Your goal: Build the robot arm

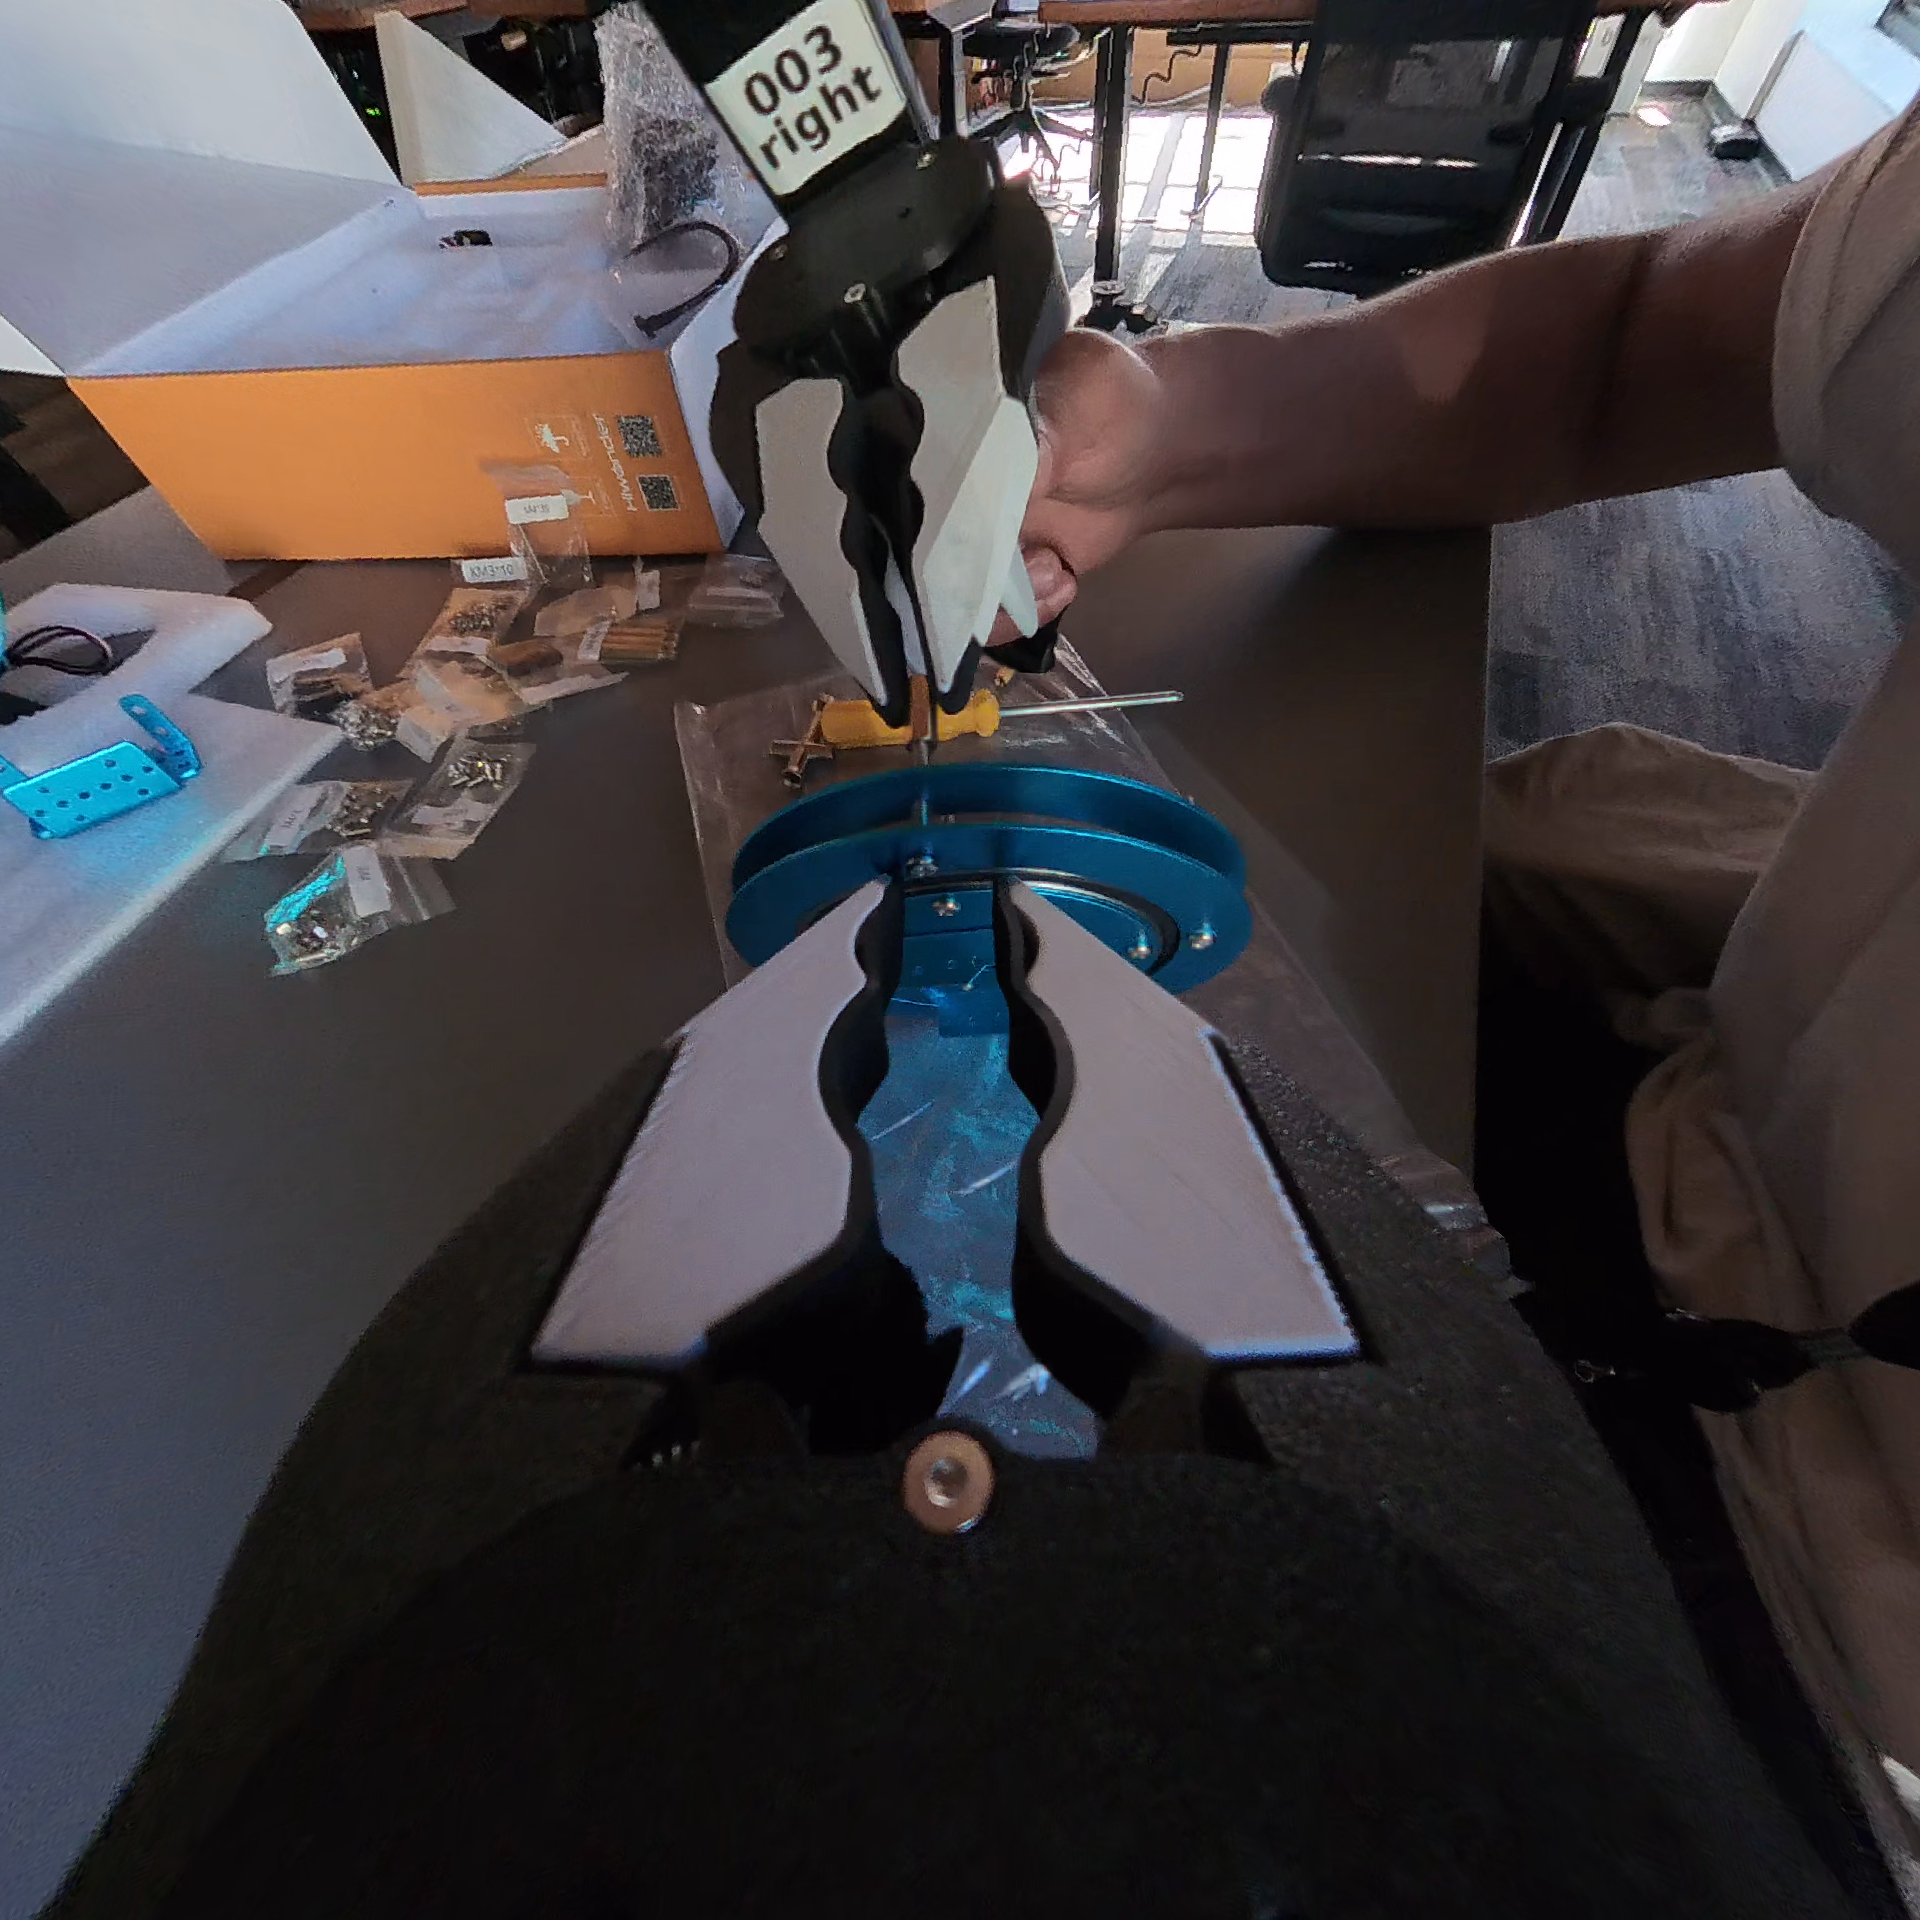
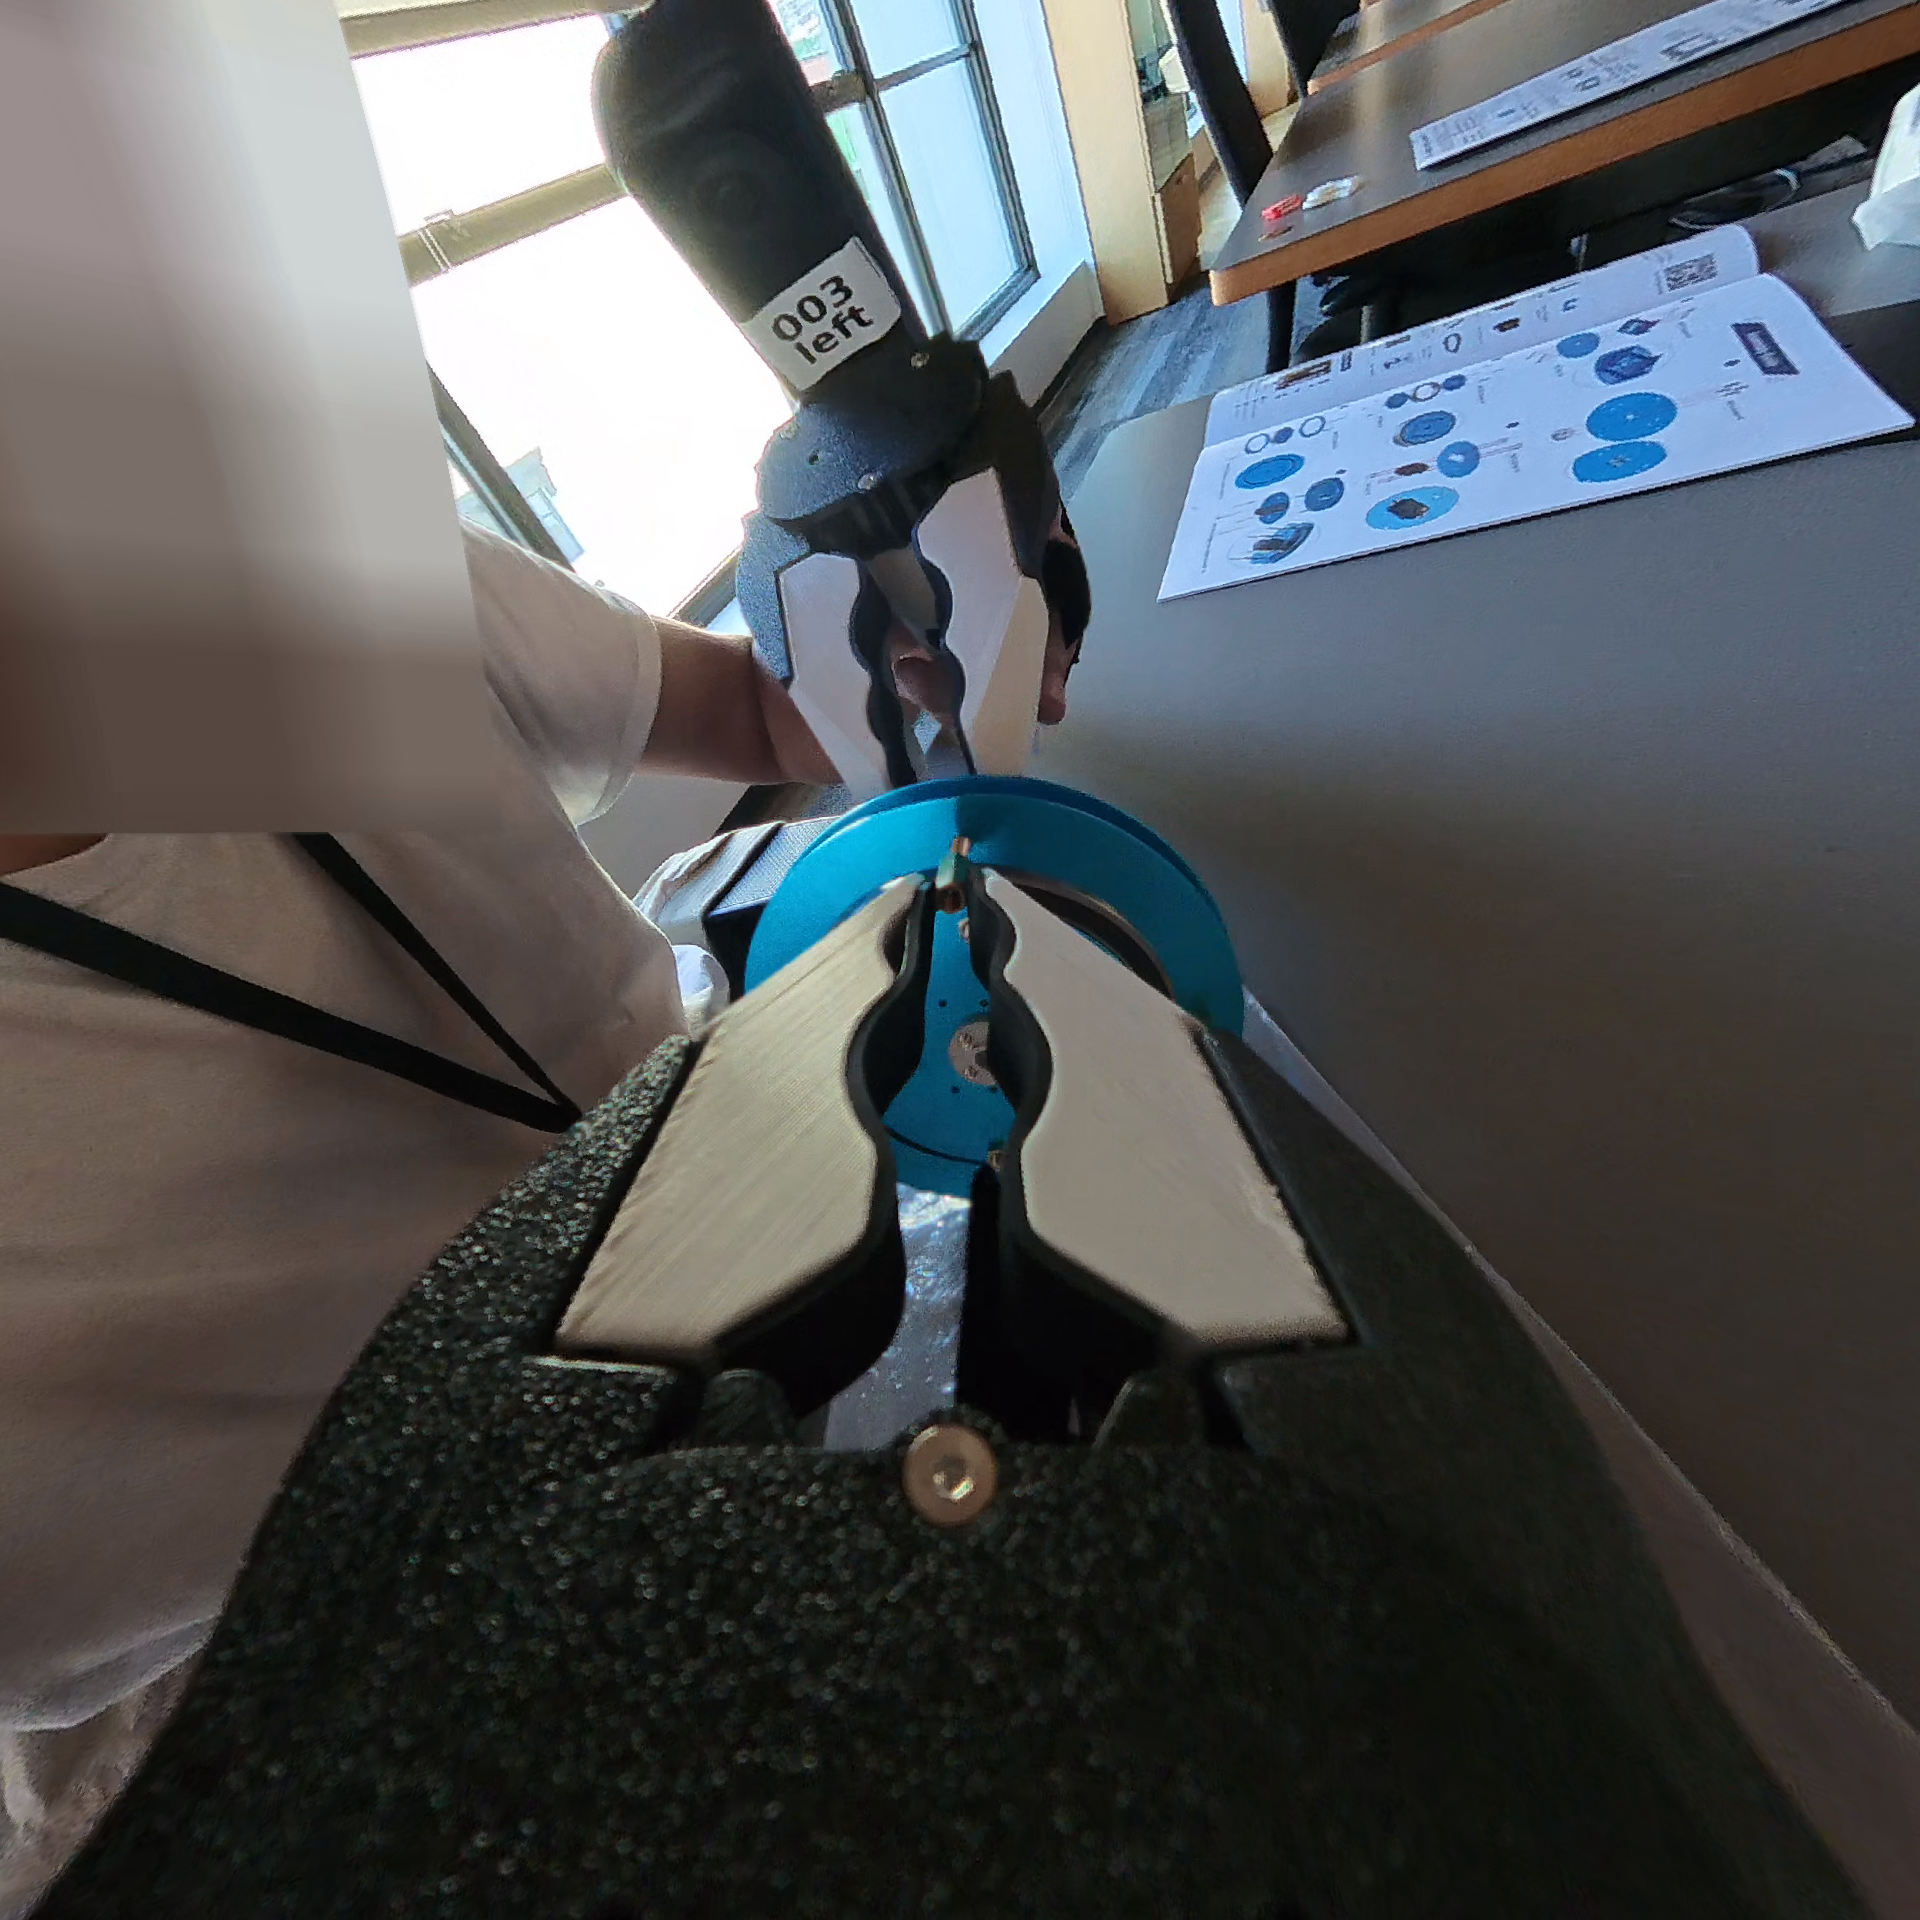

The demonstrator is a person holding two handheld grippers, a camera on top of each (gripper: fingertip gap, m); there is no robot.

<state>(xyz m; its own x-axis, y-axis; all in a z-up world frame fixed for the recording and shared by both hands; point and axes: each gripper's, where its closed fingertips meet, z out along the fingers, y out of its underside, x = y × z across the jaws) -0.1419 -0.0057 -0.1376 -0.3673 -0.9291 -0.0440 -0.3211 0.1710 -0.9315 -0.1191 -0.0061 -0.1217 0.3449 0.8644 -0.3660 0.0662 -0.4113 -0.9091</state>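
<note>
A blue metal disc assembly (image 1: 1039,821) of two stacked rings stands on edge on a clear plastic bag (image 1: 717,758) on the grey table. My left gripper (image 1: 948,888) is shut on the assembly's near side, with a blue inner part between its tips. My right gripper (image 1: 914,707) comes down from above, shut on a small brass standoff (image 1: 920,719) held just over the disc's top rim. In the right wrist view, my right gripper (image 2: 951,888) pinches the standoff (image 2: 951,871) against the blue disc (image 2: 831,862), and the left gripper (image 2: 930,774) grips the far rim.
A yellow screwdriver (image 1: 862,722) and a small cross wrench (image 1: 805,753) lie behind the disc. Several bags of screws (image 1: 468,675), an orange box (image 1: 364,457) and a blue bracket (image 1: 99,779) sit to the left. An instruction sheet (image 2: 1507,416) lies on the table. The person's body is close by.
</note>
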